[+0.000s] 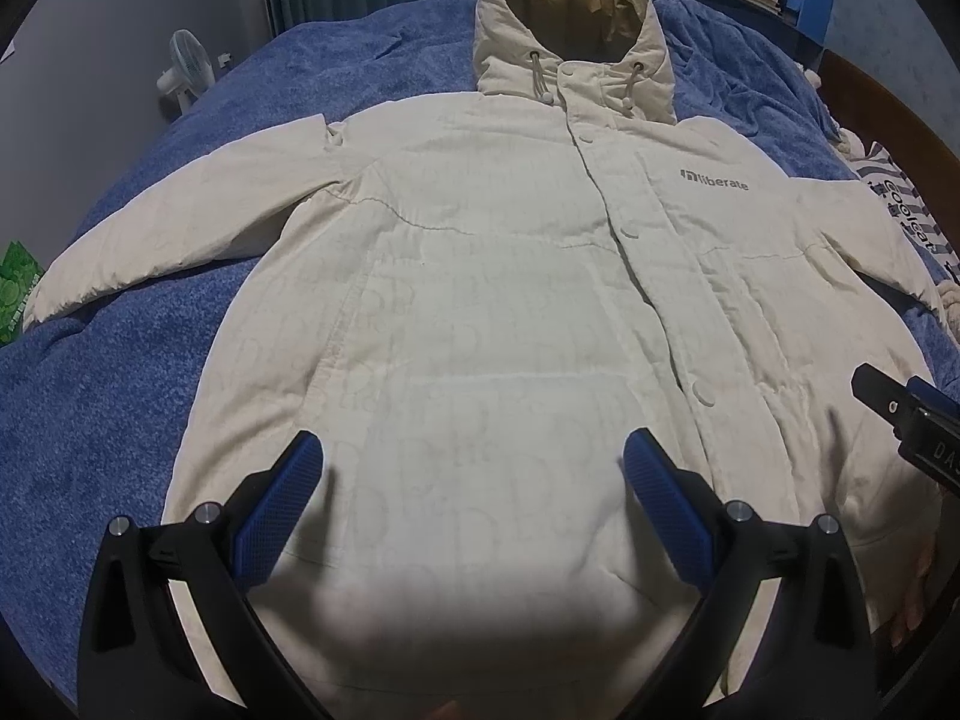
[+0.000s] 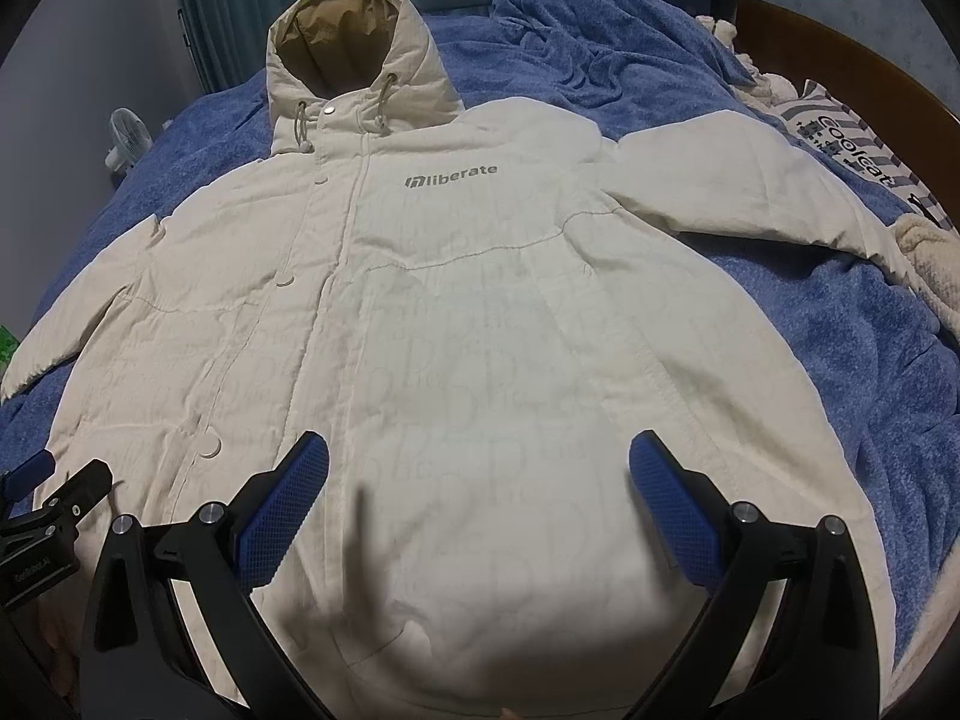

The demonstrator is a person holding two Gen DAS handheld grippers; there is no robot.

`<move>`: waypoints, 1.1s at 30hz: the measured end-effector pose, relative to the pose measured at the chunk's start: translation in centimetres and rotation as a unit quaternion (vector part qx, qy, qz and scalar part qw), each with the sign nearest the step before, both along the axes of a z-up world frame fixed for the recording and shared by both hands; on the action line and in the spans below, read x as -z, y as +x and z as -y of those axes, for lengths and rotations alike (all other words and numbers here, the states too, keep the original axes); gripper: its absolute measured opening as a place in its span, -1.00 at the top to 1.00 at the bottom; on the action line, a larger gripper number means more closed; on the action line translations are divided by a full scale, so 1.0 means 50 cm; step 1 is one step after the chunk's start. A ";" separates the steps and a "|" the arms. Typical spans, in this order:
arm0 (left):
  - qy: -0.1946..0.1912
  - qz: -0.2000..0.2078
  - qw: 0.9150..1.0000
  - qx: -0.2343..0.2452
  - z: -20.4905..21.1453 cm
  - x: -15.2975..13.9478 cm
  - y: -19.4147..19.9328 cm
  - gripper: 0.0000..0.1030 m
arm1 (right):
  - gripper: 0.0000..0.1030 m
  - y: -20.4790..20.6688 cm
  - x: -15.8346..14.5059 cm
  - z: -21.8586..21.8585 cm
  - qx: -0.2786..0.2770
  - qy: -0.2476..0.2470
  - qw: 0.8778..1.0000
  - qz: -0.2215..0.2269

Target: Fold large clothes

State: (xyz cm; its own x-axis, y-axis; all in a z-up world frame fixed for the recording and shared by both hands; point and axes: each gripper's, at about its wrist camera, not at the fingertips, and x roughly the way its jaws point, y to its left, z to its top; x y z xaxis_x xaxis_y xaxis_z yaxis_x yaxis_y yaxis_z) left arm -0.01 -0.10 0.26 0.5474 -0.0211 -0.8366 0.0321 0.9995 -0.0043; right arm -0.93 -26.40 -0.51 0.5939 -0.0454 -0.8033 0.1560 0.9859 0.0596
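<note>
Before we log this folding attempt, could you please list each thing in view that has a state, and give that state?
Jacket: spread flat, front up, closed, unfolded.
Hood: open, lining showing.
Sleeves: spread out to both sides.
Blanket: rumpled, covering the bed.
Left gripper: open, above the hem, holding nothing.
Right gripper: open, above the hem, holding nothing.
Fan: cannot tell whether running.
</note>
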 end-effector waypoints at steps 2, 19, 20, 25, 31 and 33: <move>0.002 0.001 1.000 0.001 0.001 0.000 0.000 -0.85 | -0.88 0.000 0.000 0.000 0.000 0.000 1.000 0.000; 0.003 0.001 1.000 0.000 0.001 0.000 -0.002 -0.85 | -0.88 -0.001 0.002 0.002 0.000 0.002 1.000 -0.001; 0.002 0.001 1.000 -0.001 0.001 0.000 -0.002 -0.85 | -0.88 -0.001 0.002 0.002 0.000 0.003 1.000 -0.001; 0.002 0.001 1.000 -0.002 -0.001 0.000 -0.002 -0.85 | -0.88 0.000 0.002 0.002 0.000 0.002 1.000 -0.001; 0.002 0.000 1.000 -0.001 -0.001 0.000 -0.002 -0.85 | -0.88 0.000 0.003 0.002 0.000 0.003 1.000 -0.002; 0.003 0.000 1.000 -0.001 -0.002 0.000 -0.001 -0.85 | -0.88 -0.001 0.004 0.002 0.001 0.004 1.000 -0.002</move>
State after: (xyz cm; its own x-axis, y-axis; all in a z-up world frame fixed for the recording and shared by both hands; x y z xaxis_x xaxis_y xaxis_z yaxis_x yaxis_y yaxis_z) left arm -0.07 0.01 0.24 0.5472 -0.0151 -0.8368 0.0296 0.9996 0.0013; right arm -0.99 -26.51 -0.71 0.5908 -0.0404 -0.8058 0.1580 0.9852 0.0664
